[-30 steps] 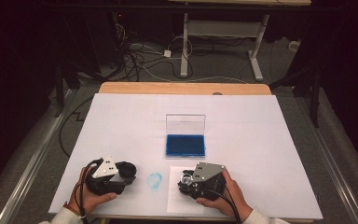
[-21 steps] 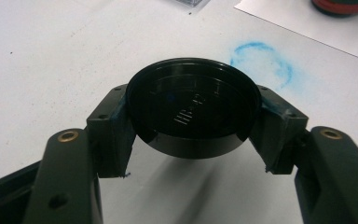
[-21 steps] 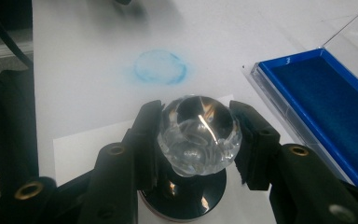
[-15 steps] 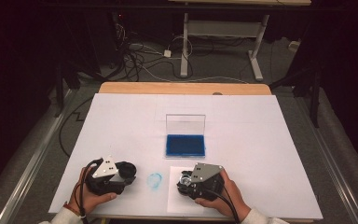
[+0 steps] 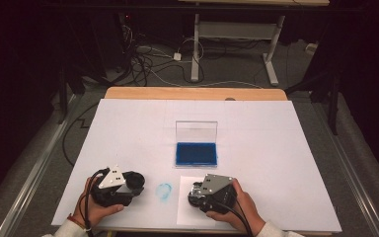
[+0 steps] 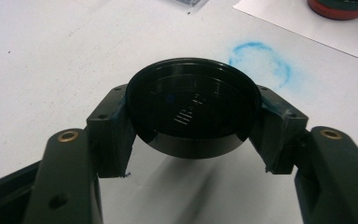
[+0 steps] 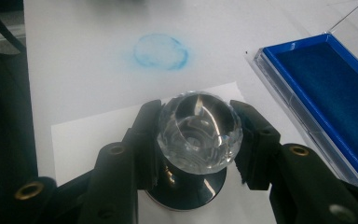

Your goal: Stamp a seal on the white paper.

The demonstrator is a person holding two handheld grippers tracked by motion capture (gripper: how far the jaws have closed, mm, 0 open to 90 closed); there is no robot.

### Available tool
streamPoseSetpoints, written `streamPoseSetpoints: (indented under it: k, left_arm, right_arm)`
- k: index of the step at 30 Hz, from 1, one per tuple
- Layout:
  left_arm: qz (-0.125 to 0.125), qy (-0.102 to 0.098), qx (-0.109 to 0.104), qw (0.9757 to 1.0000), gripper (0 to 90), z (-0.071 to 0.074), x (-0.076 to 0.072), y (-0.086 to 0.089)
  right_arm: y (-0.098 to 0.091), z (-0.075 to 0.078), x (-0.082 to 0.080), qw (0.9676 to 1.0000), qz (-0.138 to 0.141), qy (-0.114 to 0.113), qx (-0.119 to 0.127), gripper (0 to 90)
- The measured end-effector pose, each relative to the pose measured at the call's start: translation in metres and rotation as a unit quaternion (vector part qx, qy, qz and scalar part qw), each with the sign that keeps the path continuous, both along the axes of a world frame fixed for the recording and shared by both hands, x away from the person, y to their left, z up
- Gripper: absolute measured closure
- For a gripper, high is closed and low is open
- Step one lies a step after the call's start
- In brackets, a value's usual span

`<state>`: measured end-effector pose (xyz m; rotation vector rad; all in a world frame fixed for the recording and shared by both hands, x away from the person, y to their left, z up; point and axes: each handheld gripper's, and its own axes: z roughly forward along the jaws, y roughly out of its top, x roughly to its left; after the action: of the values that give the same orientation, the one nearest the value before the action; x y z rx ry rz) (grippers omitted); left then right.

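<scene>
here the right gripper point(image 7: 199, 140) is clamped on a clear faceted-knob stamp point(image 7: 199, 131) standing on white paper point(image 7: 88, 135); the open blue ink pad point(image 7: 328, 88) lies beside it, farther from the left gripper point(image 6: 193, 133), which pinches a round black lid point(image 6: 193, 105).

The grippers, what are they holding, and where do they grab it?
The left gripper clamps a round black lid by its opposite rim edges. The right gripper grips a stamp by its clear faceted knob, standing on white paper.
</scene>
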<state>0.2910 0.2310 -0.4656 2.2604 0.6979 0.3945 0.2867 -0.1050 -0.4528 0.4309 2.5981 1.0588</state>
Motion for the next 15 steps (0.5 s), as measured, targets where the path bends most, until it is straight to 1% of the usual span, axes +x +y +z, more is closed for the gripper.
streamPoseSetpoints:
  k: [5, 8, 15]
  left_arm:
    - [-0.001, 0.002, 0.0, 1.0, 36.5, -0.0004, 0.0002, -0.0007]
    - [-0.001, 0.002, 0.0, 1.0, 36.5, -0.0004, 0.0004, -0.0007]
    - [-0.002, 0.002, 0.0, 1.0, 36.5, -0.0005, 0.0003, -0.0012]
  right_arm:
    - [0.002, 0.0002, -0.0023, 0.9999, -0.002, -0.009, -0.007, 57.1]
    - [0.0015, 0.0002, -0.0016, 1.0, -0.002, -0.006, -0.007, 57.0]
    - [0.0031, 0.0003, -0.0029, 0.9998, -0.002, -0.013, -0.014, 57.1]
